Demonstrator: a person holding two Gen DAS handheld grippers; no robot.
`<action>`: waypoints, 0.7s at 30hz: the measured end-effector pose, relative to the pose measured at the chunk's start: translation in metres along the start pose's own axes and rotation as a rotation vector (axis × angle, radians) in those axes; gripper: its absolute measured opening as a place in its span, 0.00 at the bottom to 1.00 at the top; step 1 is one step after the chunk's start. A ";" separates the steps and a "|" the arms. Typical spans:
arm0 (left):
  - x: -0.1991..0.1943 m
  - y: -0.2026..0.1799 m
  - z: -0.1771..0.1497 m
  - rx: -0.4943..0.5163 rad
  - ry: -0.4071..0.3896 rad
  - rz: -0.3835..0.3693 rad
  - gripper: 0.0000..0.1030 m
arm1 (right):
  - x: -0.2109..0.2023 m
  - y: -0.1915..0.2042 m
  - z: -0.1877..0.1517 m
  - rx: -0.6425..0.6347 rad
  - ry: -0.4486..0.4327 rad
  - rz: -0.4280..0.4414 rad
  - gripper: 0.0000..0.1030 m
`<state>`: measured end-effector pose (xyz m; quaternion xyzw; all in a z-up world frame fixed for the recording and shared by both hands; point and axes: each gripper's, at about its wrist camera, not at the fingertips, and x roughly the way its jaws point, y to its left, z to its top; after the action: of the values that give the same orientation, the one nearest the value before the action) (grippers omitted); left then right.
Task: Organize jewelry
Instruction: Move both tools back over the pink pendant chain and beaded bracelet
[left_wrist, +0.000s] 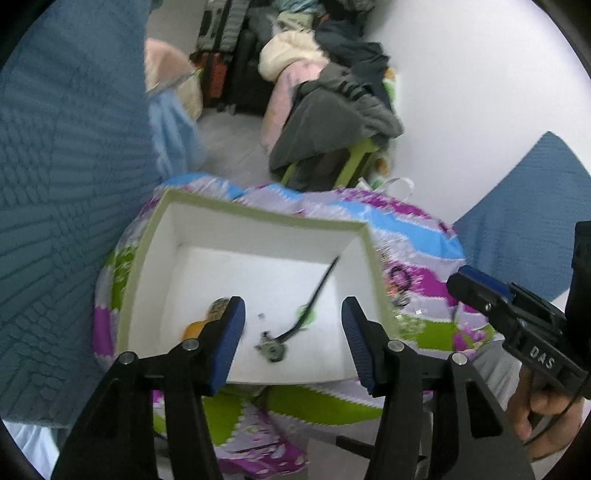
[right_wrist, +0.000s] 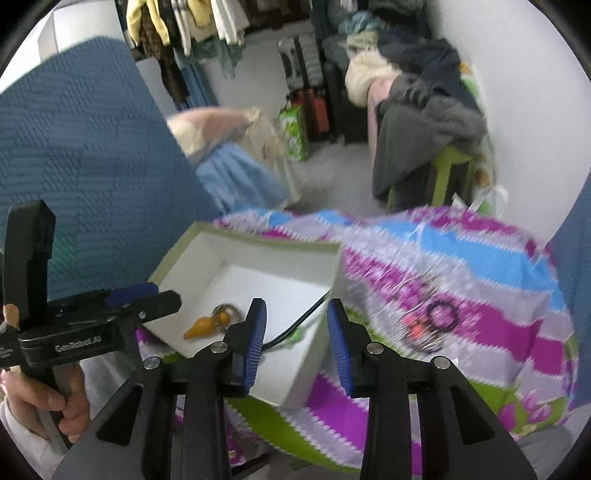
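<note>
While box (left_wrist: 255, 221) already holds cord necklace (left_wrist: 314, 299) and orange pendant (right_wrist: 201, 326), both grippers (left_wrist: 291, 332) (right_wrist: 295, 338) spread, empty. Next likely: right reaches black ring pile (right_wrist: 441, 317) on cloth, right of box.

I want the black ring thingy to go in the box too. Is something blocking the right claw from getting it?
Nothing visible blocks it. The black ring lies in the open on the striped cloth, right of the box. The right claw hangs open and empty by the box's corner, left of the ring.
</note>
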<state>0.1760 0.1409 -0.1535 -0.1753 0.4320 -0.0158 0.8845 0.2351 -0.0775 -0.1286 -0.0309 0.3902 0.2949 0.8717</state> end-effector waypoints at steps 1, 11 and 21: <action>-0.002 -0.007 0.001 0.008 -0.010 -0.008 0.53 | -0.004 -0.005 0.001 0.000 -0.013 -0.007 0.31; 0.009 -0.073 0.001 0.062 -0.022 -0.115 0.51 | -0.032 -0.076 -0.022 0.076 -0.052 -0.108 0.31; 0.068 -0.128 -0.013 0.062 0.066 -0.190 0.43 | -0.009 -0.136 -0.071 0.150 0.015 -0.141 0.31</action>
<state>0.2246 0.0048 -0.1707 -0.1876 0.4418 -0.1189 0.8692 0.2563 -0.2141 -0.1960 0.0047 0.4146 0.2027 0.8871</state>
